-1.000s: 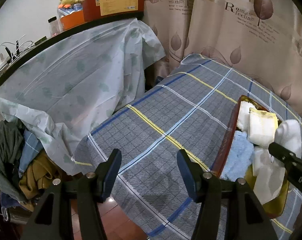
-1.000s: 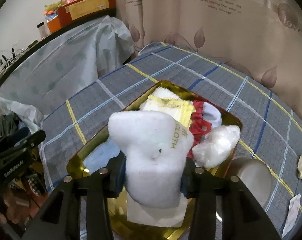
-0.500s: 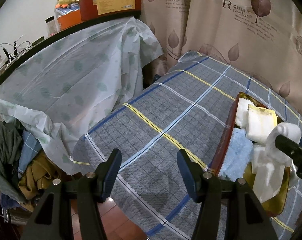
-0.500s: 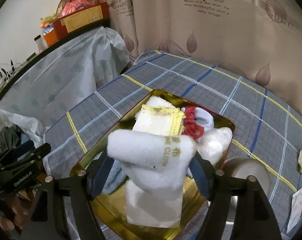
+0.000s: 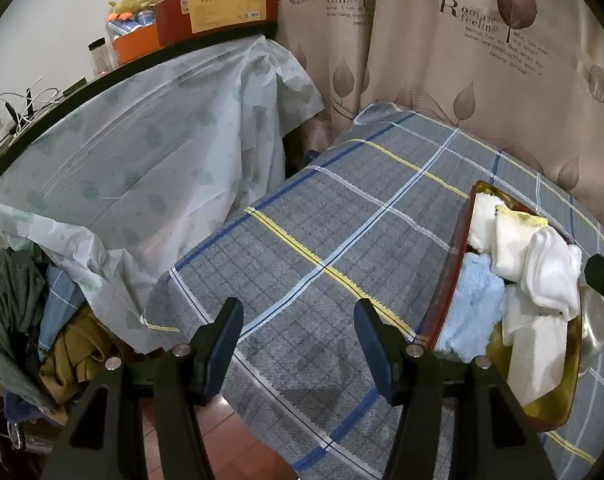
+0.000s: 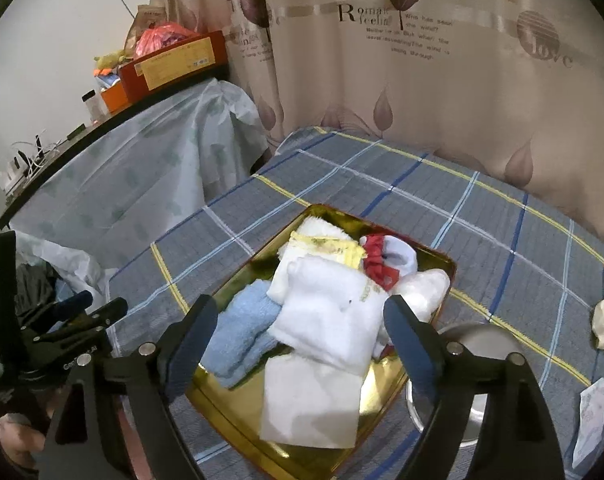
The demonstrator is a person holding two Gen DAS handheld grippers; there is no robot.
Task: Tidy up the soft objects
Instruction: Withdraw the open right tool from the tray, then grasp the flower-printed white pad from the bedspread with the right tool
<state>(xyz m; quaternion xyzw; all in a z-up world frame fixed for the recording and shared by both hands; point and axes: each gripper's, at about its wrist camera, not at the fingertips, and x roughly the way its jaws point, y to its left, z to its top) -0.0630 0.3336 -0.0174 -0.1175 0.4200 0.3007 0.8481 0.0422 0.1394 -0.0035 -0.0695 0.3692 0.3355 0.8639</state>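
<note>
White cloth [image 6: 333, 312] dropped onto pile in gold tray [image 6: 238, 412] on plaid worktop [image 6: 481, 240], clear of pads. Right gripper [image 6: 300, 344] jaws opening wide, likely to release. Left gripper [image 5: 298, 344] wide, empty, waiting aside.

Left wrist camera tilts down over the plaid table's [image 5: 321, 240] edge; right's closer above the tray [image 6: 238, 412]. Both share the tray [image 5: 445, 300], at three o'clock for left.

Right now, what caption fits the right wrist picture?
Right tool opening above white cloth lying in gold tray of soft things.
</note>
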